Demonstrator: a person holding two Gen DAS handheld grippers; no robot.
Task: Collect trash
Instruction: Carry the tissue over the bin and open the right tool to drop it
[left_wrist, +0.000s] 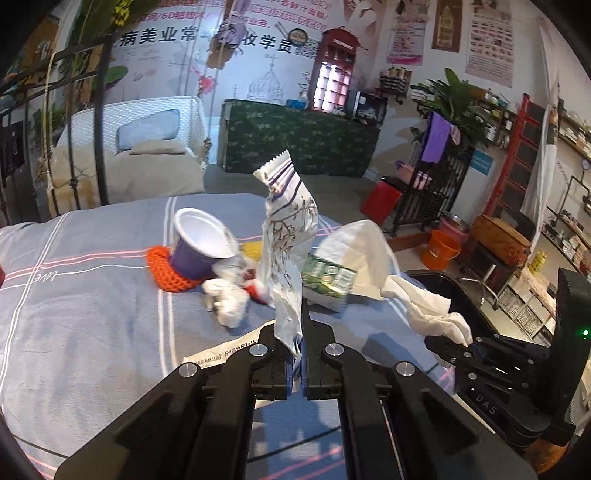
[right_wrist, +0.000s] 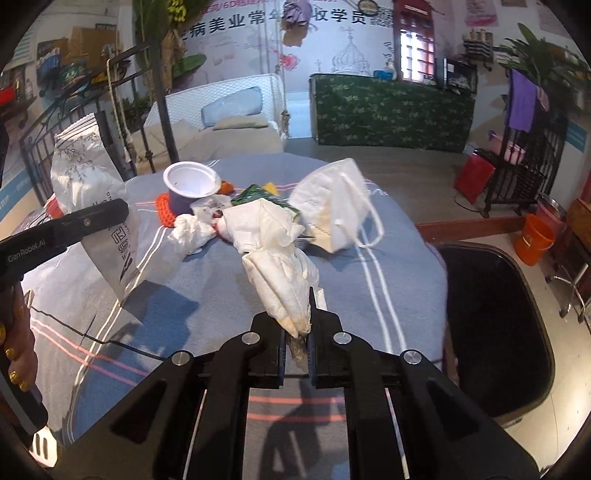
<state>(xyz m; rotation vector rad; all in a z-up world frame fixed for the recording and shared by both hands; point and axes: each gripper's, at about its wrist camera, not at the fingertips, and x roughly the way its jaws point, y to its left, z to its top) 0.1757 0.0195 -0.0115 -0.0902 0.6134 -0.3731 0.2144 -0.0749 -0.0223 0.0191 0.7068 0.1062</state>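
1. Above the near edge of the table (right_wrist: 399, 266), the left gripper (left_wrist: 295, 354) is clamped on a wrapper (left_wrist: 288, 251); the right gripper (right_wrist: 297, 350) pinches a crumpled tissue (right_wrist: 280, 266).
2. Neither is in the black bin (right_wrist: 495, 332) on the right yet.
3. Left on the far side: cup (right_wrist: 192, 184), mask (right_wrist: 332, 206), green carton (left_wrist: 327, 277), smaller scraps.

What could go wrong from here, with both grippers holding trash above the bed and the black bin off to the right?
1. The left gripper pinches only the bottom edge of the tall wrapper, so it might flop or slip out on the way.
2. The crumpled tissue in the right gripper hangs loosely and could snag the face mask beside it.
3. Both loads head for one black bin, so the grippers may collide.
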